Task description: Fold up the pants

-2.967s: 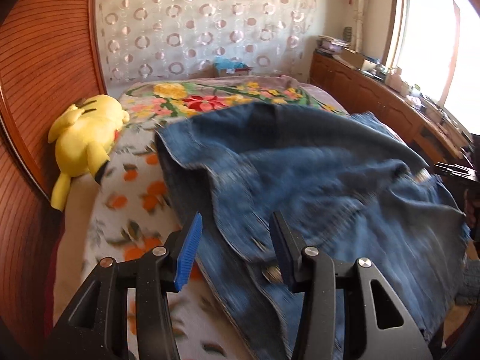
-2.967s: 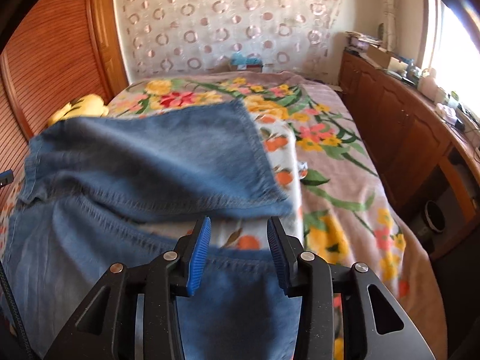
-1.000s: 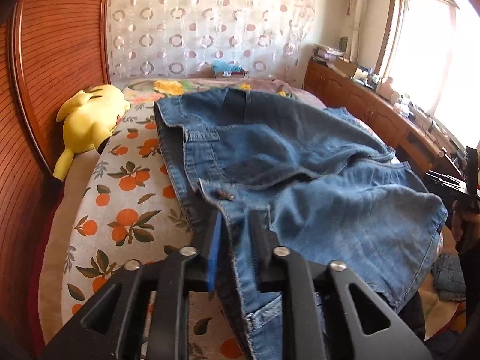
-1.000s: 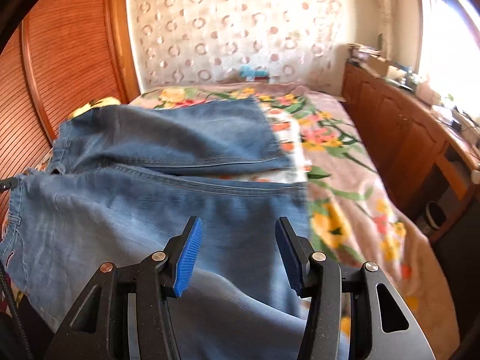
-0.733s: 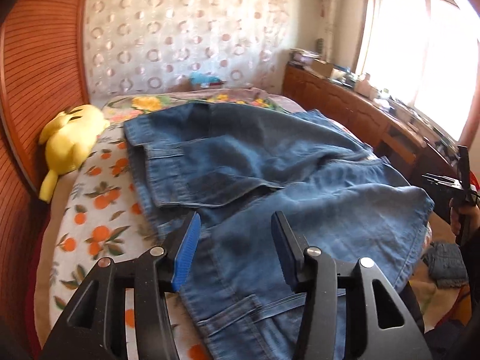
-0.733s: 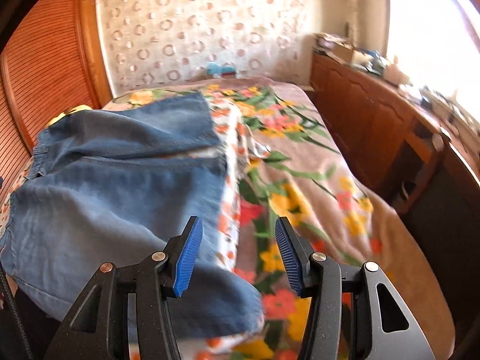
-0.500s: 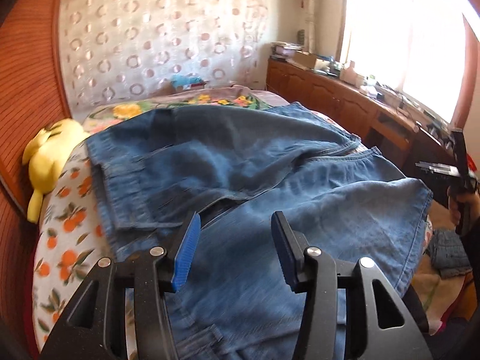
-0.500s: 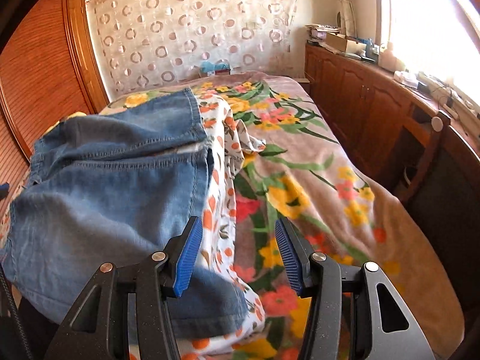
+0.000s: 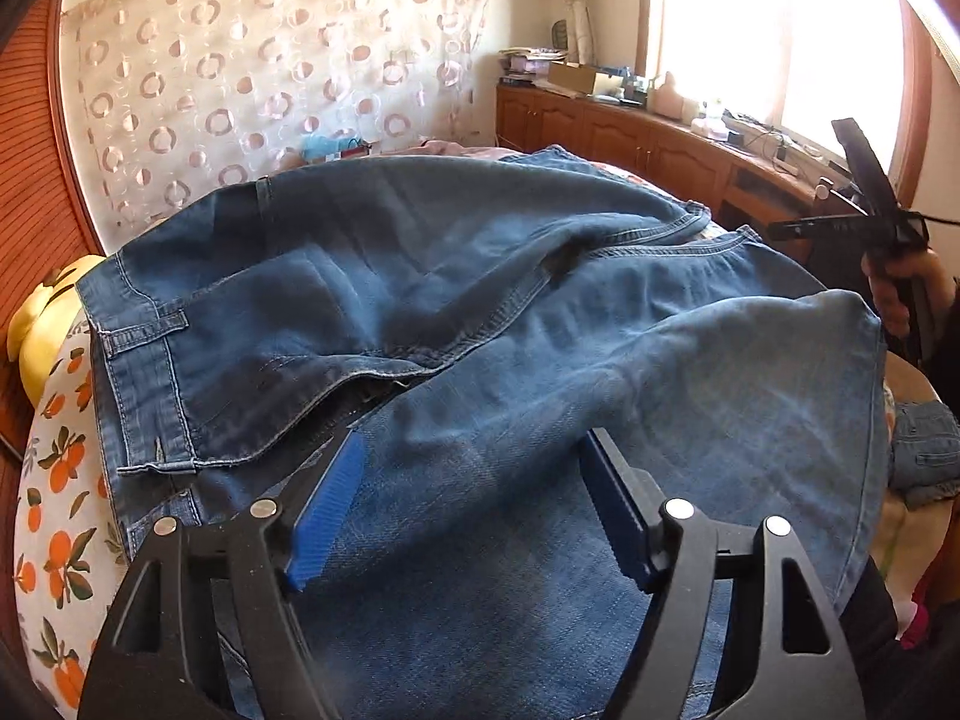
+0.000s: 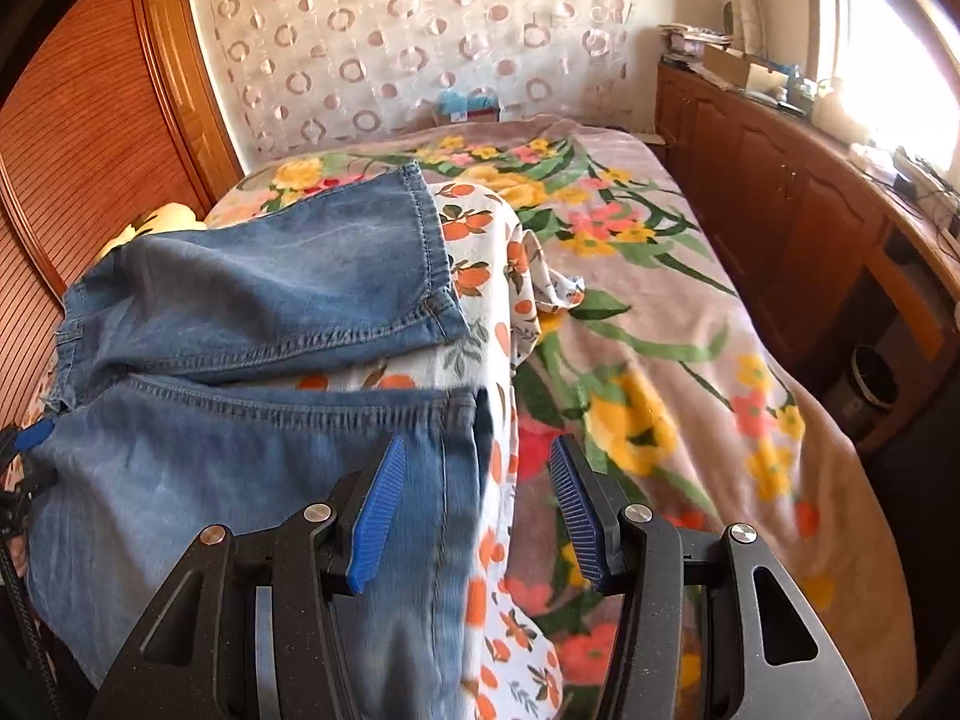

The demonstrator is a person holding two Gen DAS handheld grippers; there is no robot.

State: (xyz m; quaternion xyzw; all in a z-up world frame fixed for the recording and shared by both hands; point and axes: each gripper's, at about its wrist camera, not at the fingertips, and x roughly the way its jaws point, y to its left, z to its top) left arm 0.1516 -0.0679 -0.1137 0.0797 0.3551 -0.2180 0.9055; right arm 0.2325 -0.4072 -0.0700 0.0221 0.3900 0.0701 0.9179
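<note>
The faded blue denim pants point(image 9: 456, 312) lie spread across the bed, resting partly on a white sheet printed with oranges point(image 10: 480, 240) and, beyond it, on a pinkish floral blanket point(image 10: 660, 312). In the left wrist view the waistband with its belt loops sits at the left side of the bed, near a yellow plush toy point(image 9: 42, 306) by the wooden headboard. In the right wrist view the two leg hems lie at the right side of the garment: the far leg flat, its hem over the orange-print sheet; the near leg in front of it, its hem edge close to the bed's front edge.

Judged progress: early. The pants appear laid out lengthwise with the legs side by side and a strip of sheet showing between them, so the leg-over-leg fold looks not yet made. Wrinkles run across the seat and the near leg. Left to do, as judged: bring one leg onto the other, smooth, then fold across the length.

Left gripper point(image 9: 468, 498): jaws spread wide and just been opening; denim lies beneath and between the blue pads, but the pads do not press on it. Right gripper point(image 10: 474, 504): jaws apart, hovering over the hem of the near leg; nothing pinched. The person's right hand point(image 9: 900, 294) on the tool's handle shows at the edge of the left wrist view.
</note>
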